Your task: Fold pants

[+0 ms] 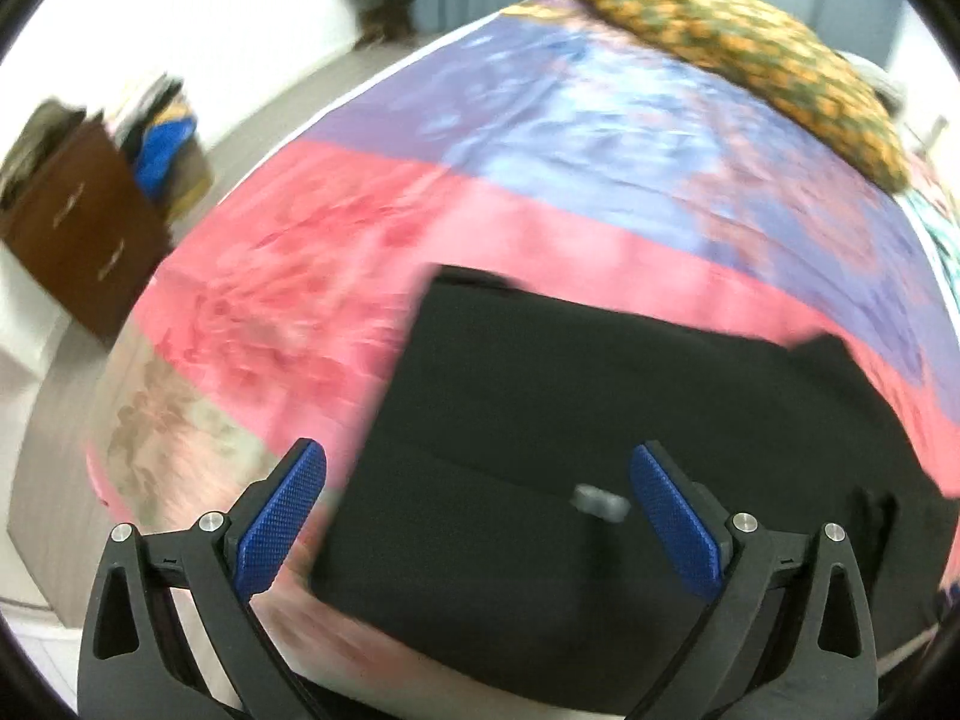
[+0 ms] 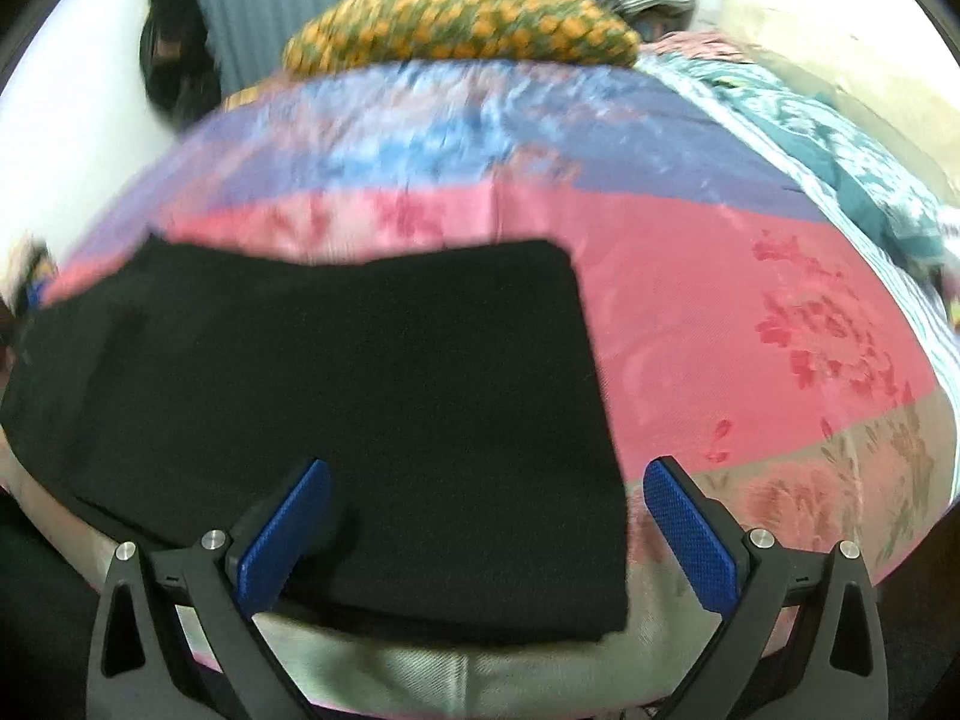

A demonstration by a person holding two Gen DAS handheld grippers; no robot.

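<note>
Black pants lie flat in a folded rectangle on the pink and blue bed cover. In the left wrist view my left gripper is open and empty, hovering over the pants' left edge near a small grey tag. In the right wrist view the pants fill the lower left. My right gripper is open and empty, straddling the pants' right edge near the front of the bed. Both views are motion-blurred.
A pineapple-print pillow lies at the bed's head and also shows in the right wrist view. A teal patterned blanket lies on the right. A brown drawer unit stands left of the bed, and a dark garment hangs on the wall.
</note>
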